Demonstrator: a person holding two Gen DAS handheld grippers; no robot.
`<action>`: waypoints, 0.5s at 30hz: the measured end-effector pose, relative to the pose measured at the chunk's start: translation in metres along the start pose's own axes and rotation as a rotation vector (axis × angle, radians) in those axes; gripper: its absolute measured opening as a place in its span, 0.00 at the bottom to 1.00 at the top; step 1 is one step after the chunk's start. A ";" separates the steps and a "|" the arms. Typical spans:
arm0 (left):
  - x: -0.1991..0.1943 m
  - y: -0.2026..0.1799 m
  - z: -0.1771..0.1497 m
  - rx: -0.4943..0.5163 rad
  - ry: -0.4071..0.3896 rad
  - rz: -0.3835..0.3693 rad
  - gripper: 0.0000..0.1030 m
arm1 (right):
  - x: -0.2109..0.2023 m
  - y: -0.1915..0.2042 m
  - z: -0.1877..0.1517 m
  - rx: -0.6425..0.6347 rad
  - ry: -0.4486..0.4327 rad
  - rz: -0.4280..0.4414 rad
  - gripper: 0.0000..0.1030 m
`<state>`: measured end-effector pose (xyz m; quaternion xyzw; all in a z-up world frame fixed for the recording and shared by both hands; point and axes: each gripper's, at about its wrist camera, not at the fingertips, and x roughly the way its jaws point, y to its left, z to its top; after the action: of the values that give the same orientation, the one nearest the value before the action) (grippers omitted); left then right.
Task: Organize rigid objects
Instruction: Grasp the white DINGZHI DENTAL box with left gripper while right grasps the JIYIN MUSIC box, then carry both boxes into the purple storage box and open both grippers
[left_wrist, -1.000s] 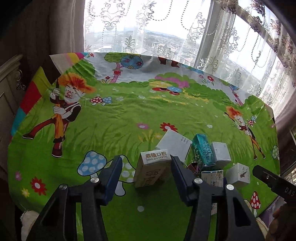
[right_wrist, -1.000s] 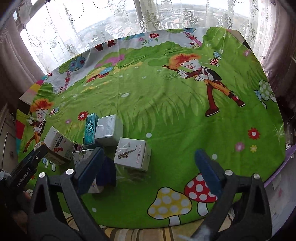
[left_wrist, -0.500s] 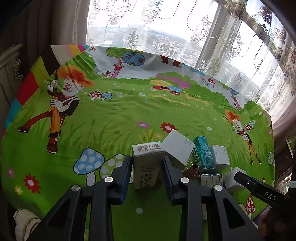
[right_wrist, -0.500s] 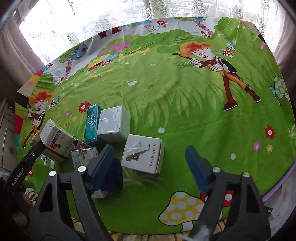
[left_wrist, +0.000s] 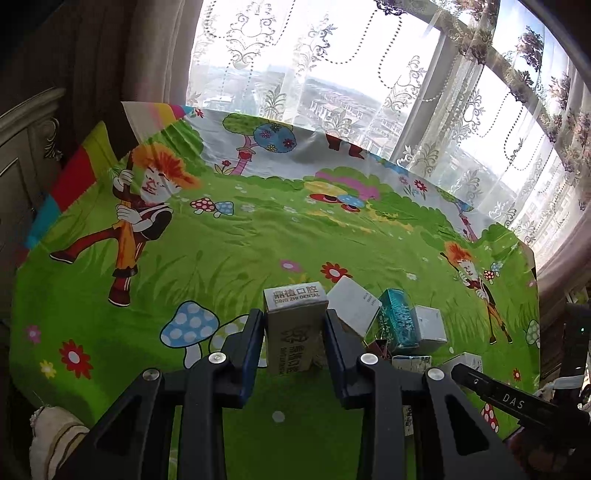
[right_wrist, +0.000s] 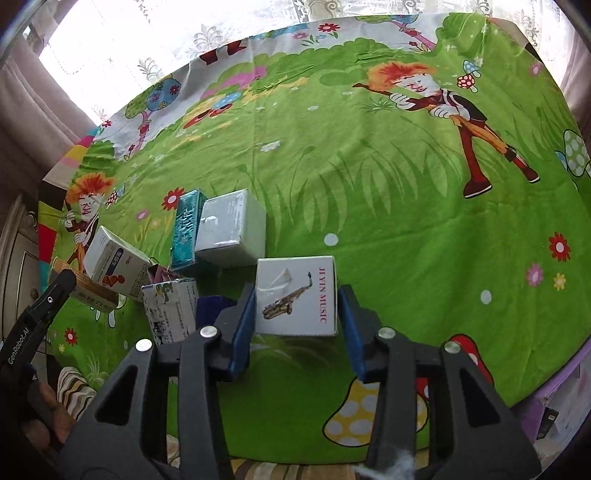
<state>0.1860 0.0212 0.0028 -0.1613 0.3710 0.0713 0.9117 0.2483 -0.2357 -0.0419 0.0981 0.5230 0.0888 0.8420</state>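
My left gripper (left_wrist: 295, 332) is shut on an upright grey "Ding Zhi Dental" box (left_wrist: 293, 325), its pads against both sides. My right gripper (right_wrist: 297, 314) has closed around a white "Ji Yin Music" saxophone box (right_wrist: 297, 295); both blue pads touch its sides. Other boxes cluster beside them: a tilted white box (left_wrist: 352, 310) (right_wrist: 114, 264), a teal box (left_wrist: 397, 317) (right_wrist: 188, 229), a pale grey cube (left_wrist: 428, 325) (right_wrist: 231, 229) and a small printed box (right_wrist: 170, 308). All lie on a green cartoon tablecloth (right_wrist: 369, 166).
The left gripper's handle (right_wrist: 33, 321) shows at the left of the right wrist view, and the right gripper's handle (left_wrist: 517, 402) at the lower right of the left wrist view. Lace curtains (left_wrist: 369, 74) hang behind the table. A carved cabinet (left_wrist: 22, 147) stands at left.
Both grippers closed: the left onto the dental box, which now stands upright between its pads; the right moved forward and closed from wide open onto the saxophone box.
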 end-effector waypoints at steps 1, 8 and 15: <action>-0.004 -0.001 0.000 -0.001 -0.009 -0.007 0.33 | -0.004 -0.002 -0.002 0.005 -0.010 0.004 0.46; -0.025 -0.016 -0.001 0.007 -0.054 -0.072 0.33 | -0.043 -0.014 -0.018 0.019 -0.103 0.010 0.46; -0.042 -0.052 -0.013 0.044 -0.027 -0.195 0.33 | -0.084 -0.035 -0.038 0.019 -0.179 -0.024 0.46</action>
<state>0.1606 -0.0328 0.0367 -0.1756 0.3425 -0.0236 0.9227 0.1793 -0.2884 0.0052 0.1075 0.4476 0.0645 0.8854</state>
